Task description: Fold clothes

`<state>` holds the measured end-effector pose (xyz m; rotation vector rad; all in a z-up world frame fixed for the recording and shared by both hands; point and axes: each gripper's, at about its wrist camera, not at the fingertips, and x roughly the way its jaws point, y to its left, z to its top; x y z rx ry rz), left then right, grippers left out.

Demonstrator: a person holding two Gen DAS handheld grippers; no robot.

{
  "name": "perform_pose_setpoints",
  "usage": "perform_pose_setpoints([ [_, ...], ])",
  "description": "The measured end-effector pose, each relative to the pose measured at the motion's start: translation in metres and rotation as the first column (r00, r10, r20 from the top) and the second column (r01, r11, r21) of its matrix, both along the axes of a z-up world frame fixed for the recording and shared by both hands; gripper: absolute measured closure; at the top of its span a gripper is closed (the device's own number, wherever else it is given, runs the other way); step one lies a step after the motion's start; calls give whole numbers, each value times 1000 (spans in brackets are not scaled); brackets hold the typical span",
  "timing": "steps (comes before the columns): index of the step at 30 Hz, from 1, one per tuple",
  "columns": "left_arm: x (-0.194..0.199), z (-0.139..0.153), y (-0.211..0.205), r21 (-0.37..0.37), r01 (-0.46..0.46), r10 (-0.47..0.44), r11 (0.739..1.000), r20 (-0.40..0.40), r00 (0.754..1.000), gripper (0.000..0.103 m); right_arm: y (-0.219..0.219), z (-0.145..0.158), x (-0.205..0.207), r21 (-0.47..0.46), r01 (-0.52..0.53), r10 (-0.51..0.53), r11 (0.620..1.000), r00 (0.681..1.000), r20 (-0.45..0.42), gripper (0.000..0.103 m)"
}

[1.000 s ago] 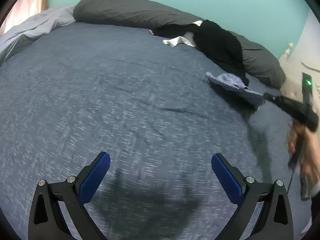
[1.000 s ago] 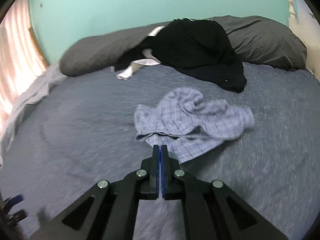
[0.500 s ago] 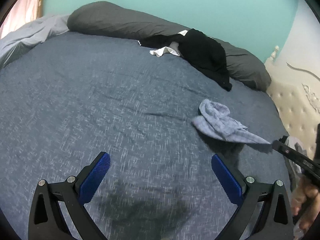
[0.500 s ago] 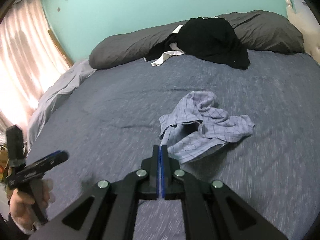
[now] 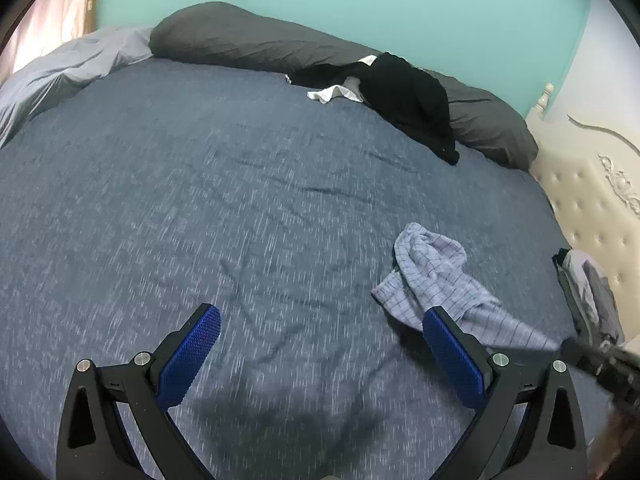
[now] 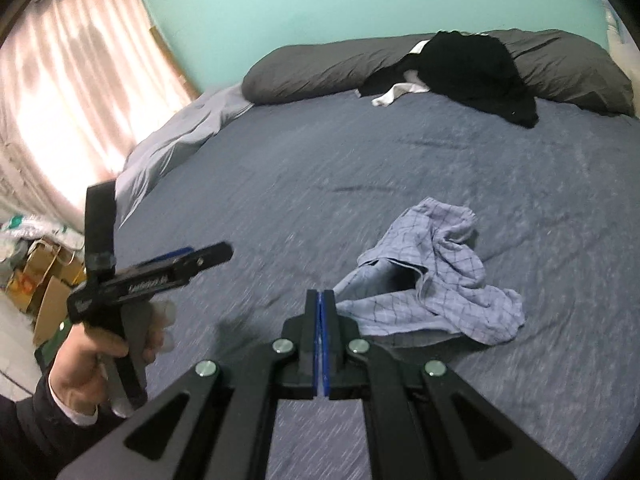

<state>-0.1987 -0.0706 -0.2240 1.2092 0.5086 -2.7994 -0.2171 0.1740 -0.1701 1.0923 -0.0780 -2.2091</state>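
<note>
Your right gripper (image 6: 321, 300) is clamped shut on a hem of the crumpled pale blue checked cotton garment (image 6: 436, 280), which lies unfolded in a loose heap on the dark blue heathered bedspread (image 6: 280, 184). In the right wrist view the cloth spreads from the pinched edge toward one and two o'clock, its long axis running from the jaws up to a bunched end at about one o'clock. The pinched hem looks drawn out toward the jaws.

Your left gripper (image 5: 320, 352) hangs released, its blue pads wide apart and holding nothing, over bare bedspread. From it the garment (image 5: 436, 280) sits at about two o'clock, just past the right-hand pad, with the stretched tail running off toward four o'clock where the other tool grips it. So the right hand already has the cloth, and the left is near it but off to one side.

I judge the free, bunched end at one o'clock in the left view is what your open hand would need to reach. A separate black garment pile (image 6: 472, 68) rests well apart, against the long grey pillow (image 6: 320, 68).
</note>
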Motion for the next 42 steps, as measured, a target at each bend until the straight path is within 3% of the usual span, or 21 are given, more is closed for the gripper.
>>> perform_pose_setpoints([
  [7, 21, -7, -11, -1, -38, 38, 999, 12, 999, 0, -9, -26, 32, 19, -54, 53, 998, 997, 50, 102],
  [13, 12, -30, -14, -32, -58, 59, 998, 50, 997, 0, -12, -67, 23, 55, -36, 27, 998, 987, 160, 101],
  [17, 0, -49, -13, -37, -58, 61, 998, 80, 995, 0, -6, -77, 16, 65, -23, 12, 998, 988, 155, 76],
  [20, -10, -61, -8, -41, -53, 57, 998, 95, 994, 0, -2, -85, 1, 81, -5, -6, 997, 992, 129, 73],
  [24, -19, -74, -3, -68, -62, 69, 996, 99, 993, 0, -9, -101, -27, 114, 31, -46, 993, 991, 130, 58],
  [34, -38, -90, 6, -110, -59, 72, 992, 117, 991, 0, -37, -131, -53, 203, 22, -43, 979, 994, 100, 59],
  [39, -42, -92, 10, -115, -52, 67, 992, 122, 990, 0, -39, -141, -58, 232, 27, -57, 972, 991, 121, 89],
  [42, -47, -92, 13, -120, -47, 61, 992, 118, 991, 0, -32, -140, -61, 218, 43, -71, 975, 990, 125, 94],
])
